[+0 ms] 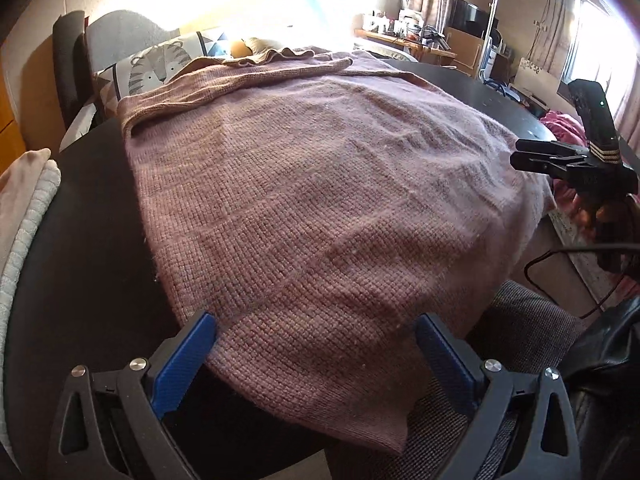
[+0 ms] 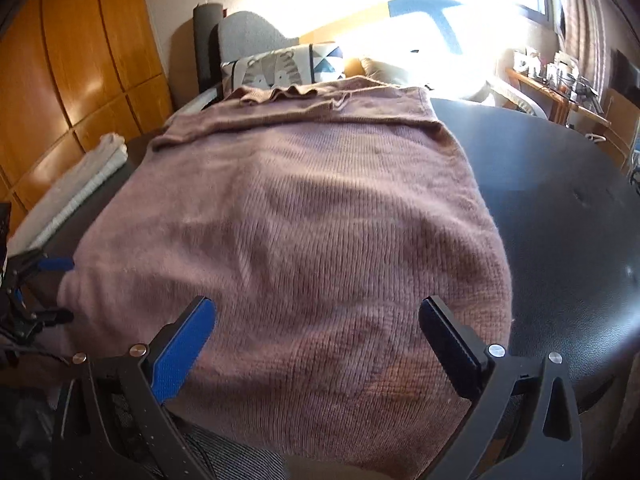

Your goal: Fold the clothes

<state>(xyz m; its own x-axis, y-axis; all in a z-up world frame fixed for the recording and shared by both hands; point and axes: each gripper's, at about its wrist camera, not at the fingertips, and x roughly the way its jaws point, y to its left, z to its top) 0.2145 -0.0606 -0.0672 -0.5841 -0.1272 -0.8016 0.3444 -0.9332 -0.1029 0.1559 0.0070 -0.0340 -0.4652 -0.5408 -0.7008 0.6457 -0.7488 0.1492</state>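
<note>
A mauve knitted sweater (image 1: 320,184) lies flat on a dark round table (image 1: 80,248), its far end folded over and its near hem hanging over the table's front edge. It fills the right wrist view too (image 2: 296,216). My left gripper (image 1: 316,340) is open, its blue pads either side of the near hem's left part. My right gripper (image 2: 316,328) is open over the hem's right part. The right gripper also shows in the left wrist view (image 1: 520,154) at the sweater's right edge. The left gripper shows at the left edge of the right wrist view (image 2: 60,288).
Folded pale clothes (image 1: 24,216) lie at the table's left edge. A tiger-print cushion (image 1: 156,68) and a chair stand behind the table. A grey upholstered seat (image 1: 520,360) is below the front edge. Bare table (image 2: 560,208) lies right of the sweater. A black cable (image 1: 560,260) hangs at right.
</note>
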